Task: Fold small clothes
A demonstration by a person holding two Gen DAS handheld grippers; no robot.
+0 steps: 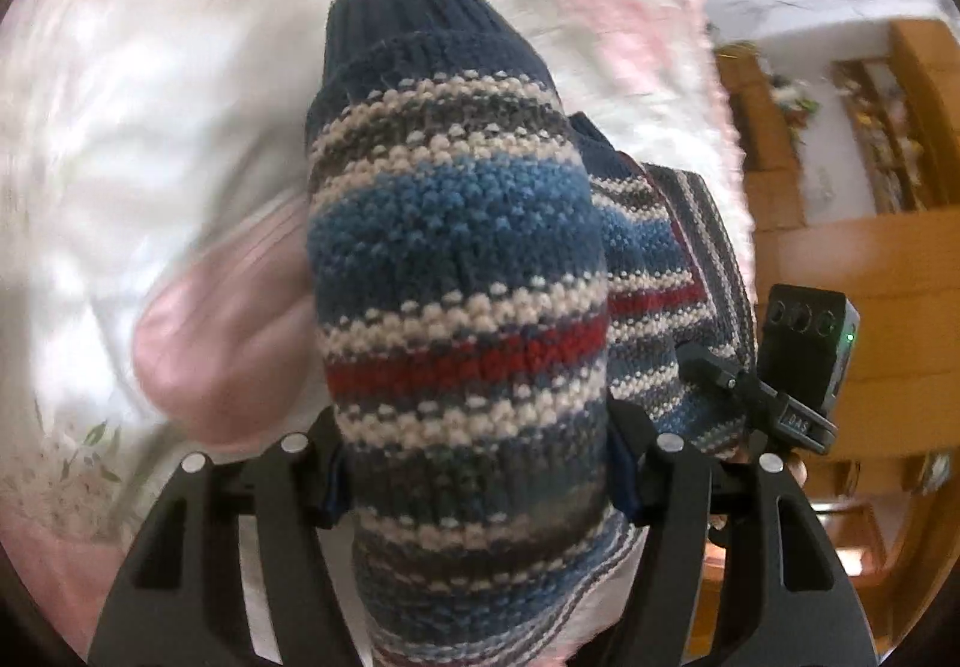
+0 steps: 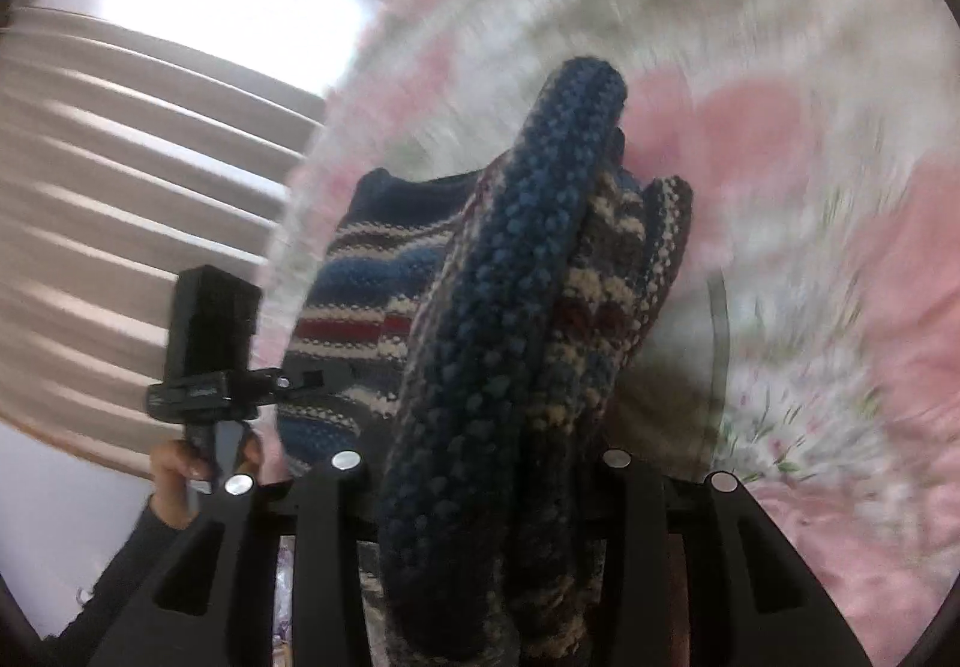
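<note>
Striped knit sweater bunched, lifted; left gripper and right gripper both clamp it.

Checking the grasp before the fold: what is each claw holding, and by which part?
Both claws grip the same striped knit sweater: the left claw on a sleeve near its striped end, the right claw on a bunched edge.
</note>
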